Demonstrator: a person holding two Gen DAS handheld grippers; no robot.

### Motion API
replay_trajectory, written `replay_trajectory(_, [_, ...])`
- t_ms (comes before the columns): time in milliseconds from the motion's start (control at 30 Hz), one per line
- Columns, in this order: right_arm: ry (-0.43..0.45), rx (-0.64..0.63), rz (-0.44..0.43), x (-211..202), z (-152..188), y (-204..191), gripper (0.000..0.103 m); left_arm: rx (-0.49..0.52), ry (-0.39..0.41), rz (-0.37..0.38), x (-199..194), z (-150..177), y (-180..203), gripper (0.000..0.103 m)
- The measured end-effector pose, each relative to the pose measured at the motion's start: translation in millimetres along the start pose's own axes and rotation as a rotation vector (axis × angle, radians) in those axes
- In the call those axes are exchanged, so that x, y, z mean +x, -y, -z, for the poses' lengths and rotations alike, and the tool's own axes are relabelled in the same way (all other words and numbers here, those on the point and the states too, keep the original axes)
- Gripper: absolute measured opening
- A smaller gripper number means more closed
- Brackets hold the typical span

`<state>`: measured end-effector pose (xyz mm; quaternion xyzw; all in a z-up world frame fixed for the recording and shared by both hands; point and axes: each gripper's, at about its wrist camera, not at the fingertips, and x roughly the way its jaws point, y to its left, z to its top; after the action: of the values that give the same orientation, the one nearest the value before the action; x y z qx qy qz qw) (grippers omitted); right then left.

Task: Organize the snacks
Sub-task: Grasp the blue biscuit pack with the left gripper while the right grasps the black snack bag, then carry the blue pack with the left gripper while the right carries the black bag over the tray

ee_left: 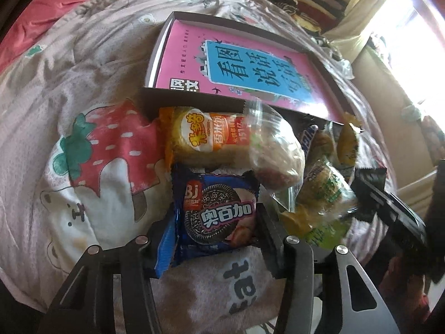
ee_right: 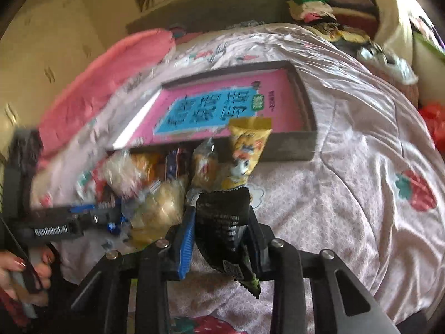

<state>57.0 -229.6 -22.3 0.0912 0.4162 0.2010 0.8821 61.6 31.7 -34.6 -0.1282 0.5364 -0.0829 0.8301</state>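
Note:
My left gripper (ee_left: 214,222) is shut on a blue sandwich-cookie packet (ee_left: 217,217), held just above the quilt. My right gripper (ee_right: 219,220) is shut on a black snack packet (ee_right: 222,222); it also shows at the right of the left wrist view (ee_left: 370,183). Ahead of both lies a heap of snacks: an orange rice-cracker packet (ee_left: 205,136), a clear-wrapped bun (ee_left: 275,150), a yellow cartoon packet (ee_right: 247,150) and green-wrapped cakes (ee_left: 325,186). Behind the heap stands a shallow dark box (ee_left: 192,100) with a pink book (ee_left: 236,61) lying in it.
Everything rests on a bed with a pink strawberry-print quilt (ee_left: 105,144). A red pillow (ee_right: 105,69) lies at the far left. Piled clothes (ee_right: 314,8) sit beyond the bed. The left gripper and a hand (ee_right: 16,270) show at the left of the right wrist view.

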Motion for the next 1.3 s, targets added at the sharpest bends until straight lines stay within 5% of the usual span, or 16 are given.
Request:
replay_trajectory(267, [0.044,0.066,-0.026,-8.1,-5.0,14.9,0.033,0.003,0.031,0.041,-25.3,7.7,0.4,0.052])
replay_trajectory(533, [0.072,0.081,-0.016,-12.0,-7.7,18.2,0.033,-0.032,0.088,-0.001,-43.7,4.9,-16.5,0.052])
replay_trajectory(1300, [0.205,0.106,-0.083,-17.5,-48.0,23.1,0.031,-0.033,0.197,-0.033,-49.6,-49.0,-5.5,0.052])
